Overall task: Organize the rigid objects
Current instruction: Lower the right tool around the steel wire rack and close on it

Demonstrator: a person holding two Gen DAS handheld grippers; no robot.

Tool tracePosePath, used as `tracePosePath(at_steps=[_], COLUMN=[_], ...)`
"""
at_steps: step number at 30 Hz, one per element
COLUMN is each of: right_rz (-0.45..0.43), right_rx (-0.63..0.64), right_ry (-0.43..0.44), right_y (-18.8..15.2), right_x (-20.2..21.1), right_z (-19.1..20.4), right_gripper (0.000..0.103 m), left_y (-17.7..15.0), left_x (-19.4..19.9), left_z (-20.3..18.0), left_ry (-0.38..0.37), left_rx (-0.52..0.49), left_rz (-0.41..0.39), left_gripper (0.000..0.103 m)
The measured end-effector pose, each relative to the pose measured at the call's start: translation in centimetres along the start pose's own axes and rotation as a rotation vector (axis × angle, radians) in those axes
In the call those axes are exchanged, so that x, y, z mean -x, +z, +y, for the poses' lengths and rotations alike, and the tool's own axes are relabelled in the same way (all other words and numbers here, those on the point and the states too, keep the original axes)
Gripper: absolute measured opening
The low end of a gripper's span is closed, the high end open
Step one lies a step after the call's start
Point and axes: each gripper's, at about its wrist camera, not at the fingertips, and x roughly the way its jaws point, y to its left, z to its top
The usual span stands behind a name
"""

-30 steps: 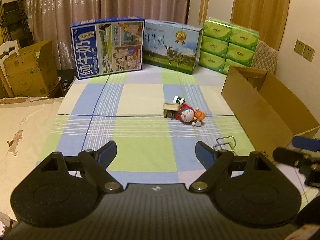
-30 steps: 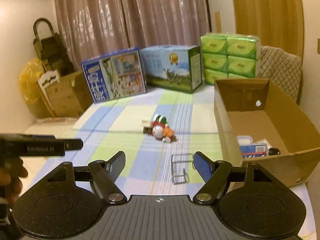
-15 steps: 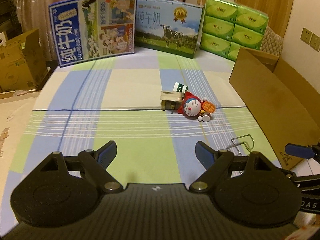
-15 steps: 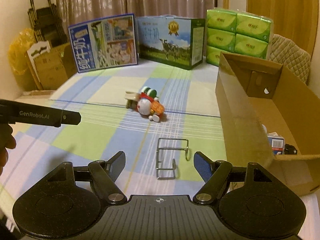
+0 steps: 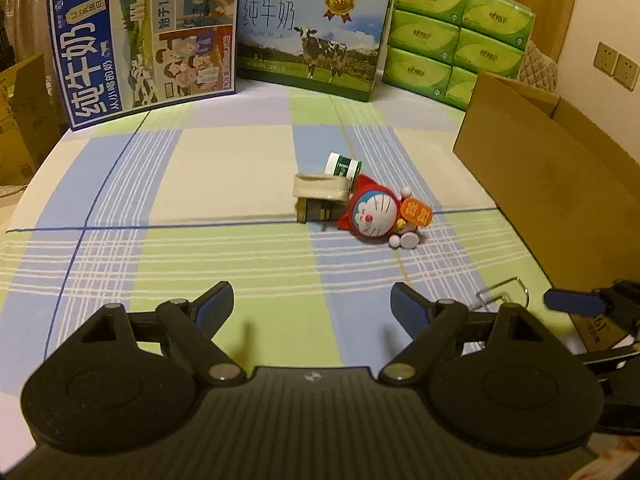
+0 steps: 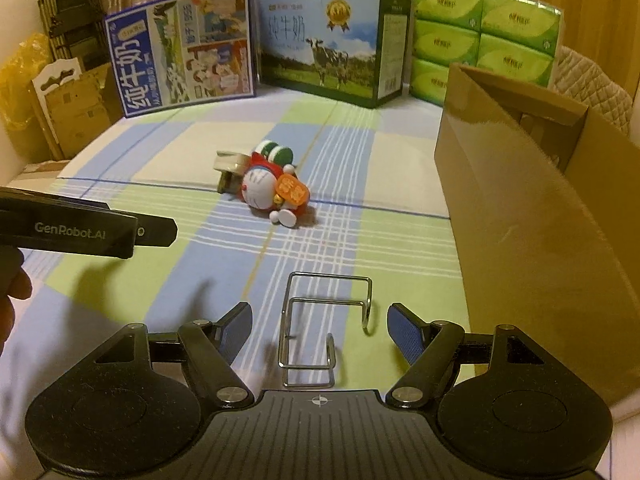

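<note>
A bed covered by a checked sheet (image 5: pixel 224 184) in blue, green and cream fills the scene. At the far left, two milk cartons (image 5: pixel 148 40) stand upright along the back edge, with a stack of green tissue packs (image 5: pixel 456 32) to their right. Low over the near left of the sheet, the left gripper (image 5: pixel 312 300) has its jaws spread apart with nothing between them. Mid-sheet, a small wooden piece (image 5: pixel 320 198), a green and white bottle (image 5: pixel 343 165) and a round-headed cartoon toy (image 5: pixel 380 214) lie touching in a cluster. Nearer, a bent wire rack (image 6: pixel 324 328) lies flat between the spread, empty jaws of the right gripper (image 6: pixel 319 330), untouched by either pad. At far right an open cardboard box (image 6: pixel 520 208) rests on the sheet.
</note>
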Motion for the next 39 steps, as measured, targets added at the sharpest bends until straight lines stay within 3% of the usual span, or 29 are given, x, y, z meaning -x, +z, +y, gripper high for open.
tracePosePath(at_steps=[11, 16, 24, 34, 39], right_rz=[0.051, 0.059, 0.060, 0.027, 0.007], right_rx=[-0.016, -0.025, -0.013, -0.042, -0.055], right_ry=[0.021, 0.010, 0.011, -0.012, -0.011], right_y=[0.4, 0.5, 0.5, 1.1, 2.0], right_x=[-1.9, -2.3, -2.4, -1.7, -1.9], right_z=[-0.5, -1.2, -1.1, -1.3, -1.5], right_gripper=[0.071, 0.060, 0.050, 0.050, 0.050], left_y=[-0.3, -0.3, -0.3, 0.0, 0.9], left_x=[-0.6, -0.7, -0.7, -1.3, -2.5], left_z=[-0.1, -0.3, -0.2, -0.5, -0.9], left_ry=[0.000, -0.007, -0.008, -0.036, -0.093], left_rx=[-0.028, -0.035, -0.030, -0.034, -0.019], left_rz=[0.025, 0.027, 0.029, 0.019, -0.004], left_gripper=[0.083, 0.083, 0.083, 0.083, 0.083])
